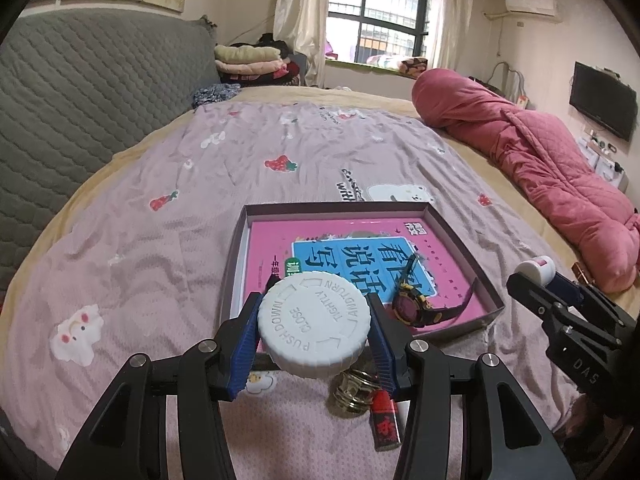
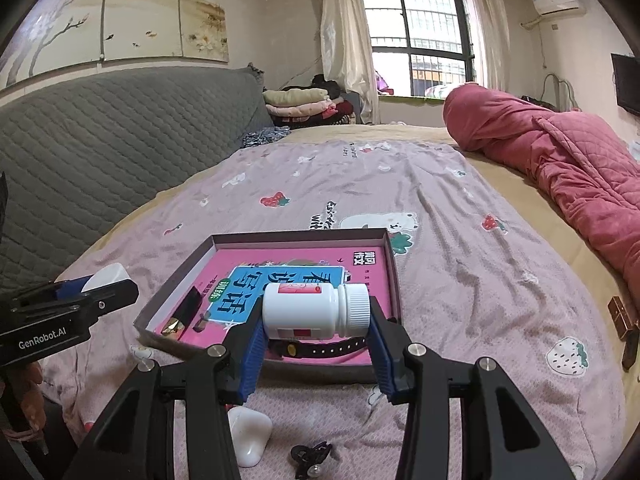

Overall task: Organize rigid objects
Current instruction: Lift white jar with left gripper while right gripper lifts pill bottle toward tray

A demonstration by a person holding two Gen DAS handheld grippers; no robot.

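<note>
Two claws, each clamped on a white bottle above the near edge of the bed. My left claw [image 1: 313, 330] grips a white bottle [image 1: 313, 324] by its wide cap, the embossed lid facing the camera, blue pads [image 1: 245, 346] pressed on both sides. Just below it on the sheet [image 1: 160, 264] lie a bunch of metal rings [image 1: 352, 394] and a small red-and-black cylinder [image 1: 385, 420]. My right claw [image 2: 316, 330] holds a smaller pill bottle [image 2: 316, 310] lying sideways, ribbed cap to the right, squeezed end to end between its pads. Beneath that claw sit a white rounded object [image 2: 250, 436] and a small black clip-like thing [image 2: 312, 454].

Just beyond both claws lies a shallow open box [image 1: 452, 236] with a pink book [image 1: 280, 248] flat inside it. A dark wristwatch [image 1: 412, 306] rests on the book at the box's near right corner from the left view; a dark flat piece with a gold tip [image 2: 184, 314] lies near the box's left wall in the right view.

Farther off, right of the claws, a rolled red quilt [image 1: 540, 160] stretches along the bed; a grey padded headboard [image 1: 80, 100] stands left, folded clothes [image 1: 252, 64] and a window [image 1: 376, 4] beyond.
</note>
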